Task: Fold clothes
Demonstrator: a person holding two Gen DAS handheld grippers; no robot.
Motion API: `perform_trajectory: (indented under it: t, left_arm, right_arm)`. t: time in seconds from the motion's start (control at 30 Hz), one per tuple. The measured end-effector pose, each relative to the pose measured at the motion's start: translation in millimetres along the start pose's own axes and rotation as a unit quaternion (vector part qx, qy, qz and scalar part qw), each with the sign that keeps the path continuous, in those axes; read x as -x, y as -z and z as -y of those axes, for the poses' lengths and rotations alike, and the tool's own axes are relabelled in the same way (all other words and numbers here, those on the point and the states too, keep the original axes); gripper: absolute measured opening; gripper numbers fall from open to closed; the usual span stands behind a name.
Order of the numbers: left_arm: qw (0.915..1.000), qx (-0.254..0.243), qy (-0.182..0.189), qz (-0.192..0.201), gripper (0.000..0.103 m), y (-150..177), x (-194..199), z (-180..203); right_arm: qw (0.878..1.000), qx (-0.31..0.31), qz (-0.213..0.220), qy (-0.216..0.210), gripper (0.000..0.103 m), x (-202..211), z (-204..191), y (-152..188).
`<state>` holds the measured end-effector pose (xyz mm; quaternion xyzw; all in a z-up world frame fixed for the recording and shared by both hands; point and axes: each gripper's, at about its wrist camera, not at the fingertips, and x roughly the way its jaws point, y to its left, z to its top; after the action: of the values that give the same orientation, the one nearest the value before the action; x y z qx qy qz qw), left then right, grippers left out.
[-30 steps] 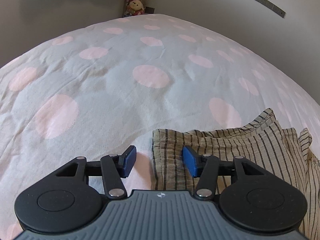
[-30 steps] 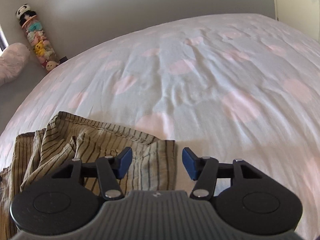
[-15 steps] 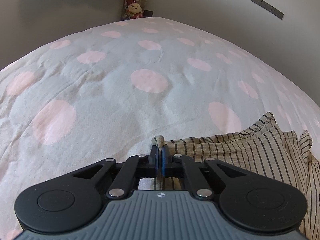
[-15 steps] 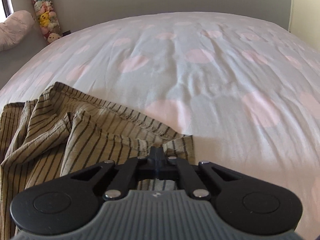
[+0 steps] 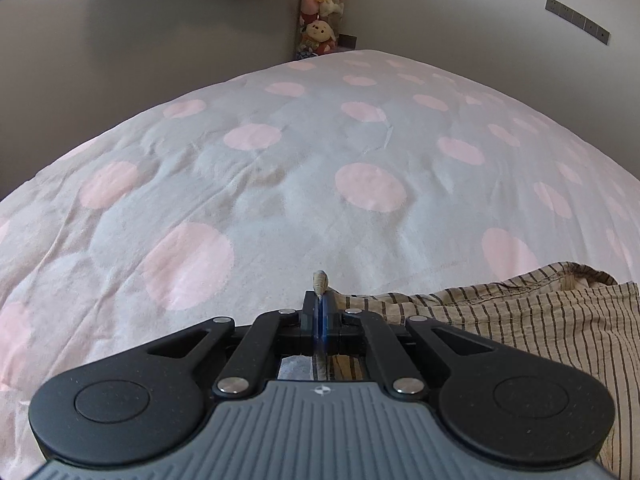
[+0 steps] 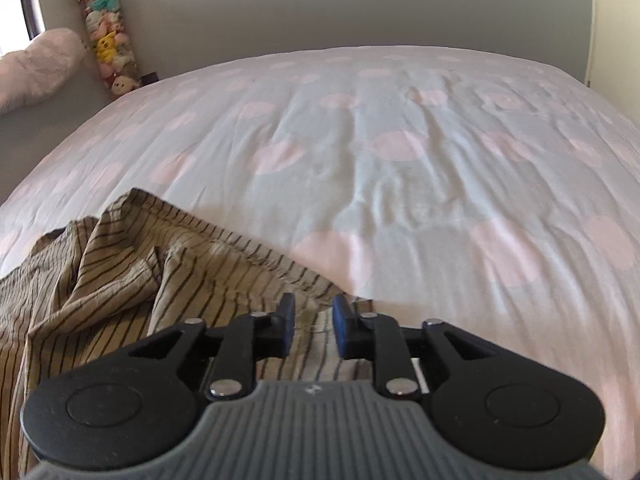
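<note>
A tan garment with thin dark stripes (image 5: 520, 312) lies rumpled on the bed. My left gripper (image 5: 320, 304) is shut on its left corner, and a small pinch of the cloth sticks up above the blue pads. In the right wrist view the same garment (image 6: 140, 272) spreads to the left in loose folds. My right gripper (image 6: 313, 322) is partly open over the garment's right corner, with the cloth lying between the blue pads (image 6: 342, 326) and not pinched.
The bed cover (image 5: 280, 200) is pale blue-grey with pink dots and fills both views. Grey walls stand behind. A column of plush toys (image 5: 320, 12) sits in the corner, also in the right wrist view (image 6: 106, 52). A pink pillow (image 6: 36, 68) lies far left.
A second ago both grippers were open at the garment's corners. Both then shut on the cloth. Now the left stays shut and has lifted, while the right has opened and let go.
</note>
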<state>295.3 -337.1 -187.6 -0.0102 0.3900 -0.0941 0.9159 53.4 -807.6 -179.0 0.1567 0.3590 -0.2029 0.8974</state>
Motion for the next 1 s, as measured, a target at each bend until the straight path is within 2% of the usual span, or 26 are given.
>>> perform_trajectory:
  t: [0.2,0.27,0.33,0.53,0.63,0.77,0.9,1.0]
  left_arm:
    - [0.9996,0.021,0.007,-0.019,0.0,2,-6,-7]
    - [0.9995,0.023,0.008,-0.022,0.0,2,-9,-7]
    - [0.9996,0.019,0.009,-0.02,0.0,2,-9,-6]
    - [0.9993,0.028,0.015,-0.02,0.0,0,-9,-9]
    - [0.9992,0.034,0.014,-0.016,0.0,-1,-6,-11]
    - [0.9997,0.024,0.004,-0.001,0.0,-3,-1,-9]
    - [0.9995,0.004,-0.028,0.015,0.0,-3,0,-6]
    - [0.9995,0.01,-0.028,0.001,0.0,-3,-5,-9]
  right_arm:
    - [0.999,0.022,-0.029,0.006,0.031,-30,-20,11]
    - [0.999,0.022,-0.021,0.014,0.012,-31,-21,12]
    - [1.0,0.015,-0.017,0.011,0.007,-25,-19,9]
    - [1.0,-0.002,0.011,0.018,0.007,0,-1,-3]
    - [0.999,-0.014,0.023,0.042,0.006,7,12,-12]
    - [0.997,-0.031,0.024,0.072,0.005,6,29,-15]
    - [0.995,-0.032,0.018,0.094,0.005,-2,39,-15]
    - [0.996,-0.025,0.018,0.081,0.005,0,34,-16]
